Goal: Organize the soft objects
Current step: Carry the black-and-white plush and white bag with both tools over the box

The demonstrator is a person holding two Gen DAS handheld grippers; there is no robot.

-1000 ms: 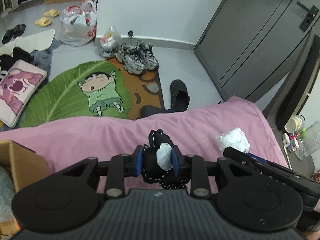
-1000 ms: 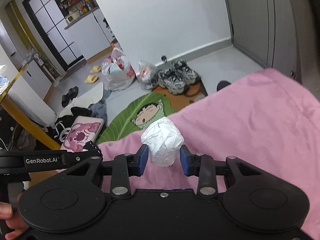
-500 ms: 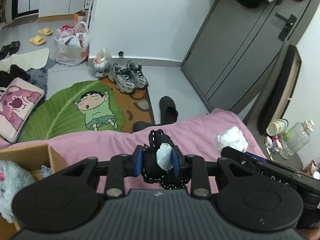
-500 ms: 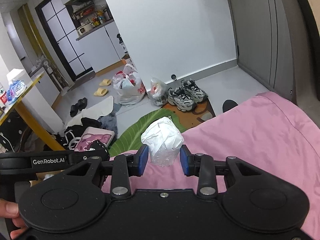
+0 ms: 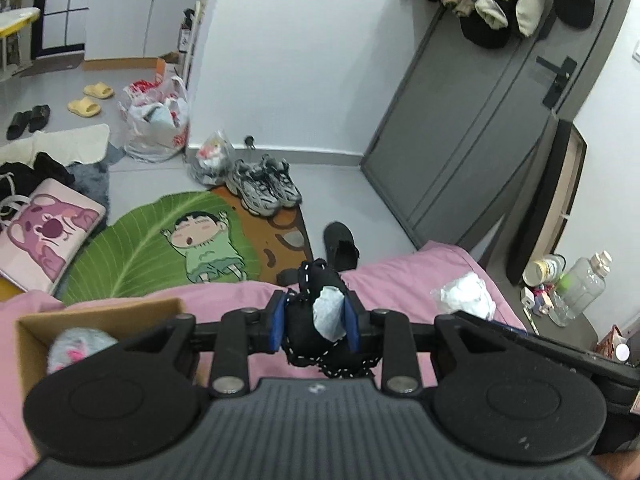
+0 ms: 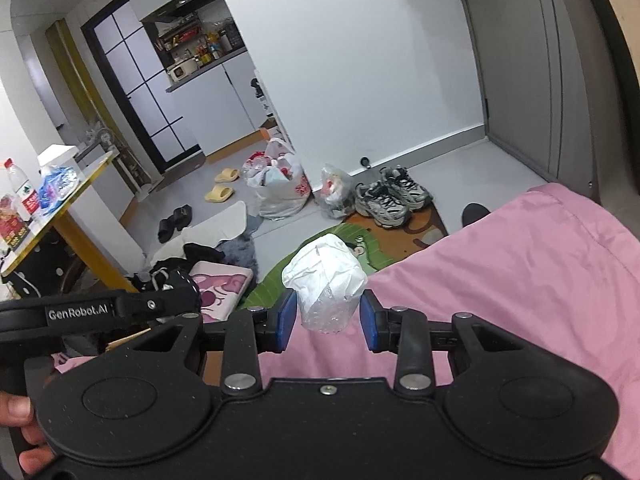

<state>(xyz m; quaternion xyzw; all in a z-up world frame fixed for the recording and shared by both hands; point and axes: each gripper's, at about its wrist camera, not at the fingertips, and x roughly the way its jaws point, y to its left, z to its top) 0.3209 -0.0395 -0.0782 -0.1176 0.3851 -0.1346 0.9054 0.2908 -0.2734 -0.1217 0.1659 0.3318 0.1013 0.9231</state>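
Observation:
My left gripper (image 5: 314,320) is shut on a black soft item (image 5: 300,320) with white dashed stitching and a pale grey patch. It hangs above the pink bedspread (image 5: 420,276). Lower left in that view stands an open cardboard box (image 5: 104,318) holding a grey fluffy toy (image 5: 76,346). In the right wrist view my right gripper (image 6: 328,320) is shut on a white crumpled bundle (image 6: 324,276), held over the bedspread (image 6: 520,280). The same bundle (image 5: 464,296) shows at the right of the left wrist view. A hand (image 6: 20,428) grips the left tool's handle.
Off the bed's far edge the floor carries a green leaf rug (image 5: 132,252), grey sneakers (image 5: 264,188), a black slipper (image 5: 340,242), plastic bags (image 5: 156,120) and a pink cushion (image 5: 44,232). A grey door (image 5: 472,120) stands right, with bottles (image 5: 580,284) on a side table.
Both grippers have risen with their loads still clamped, so more wall and door show. The cardboard box with the fluffy toy has come further into the left wrist view.

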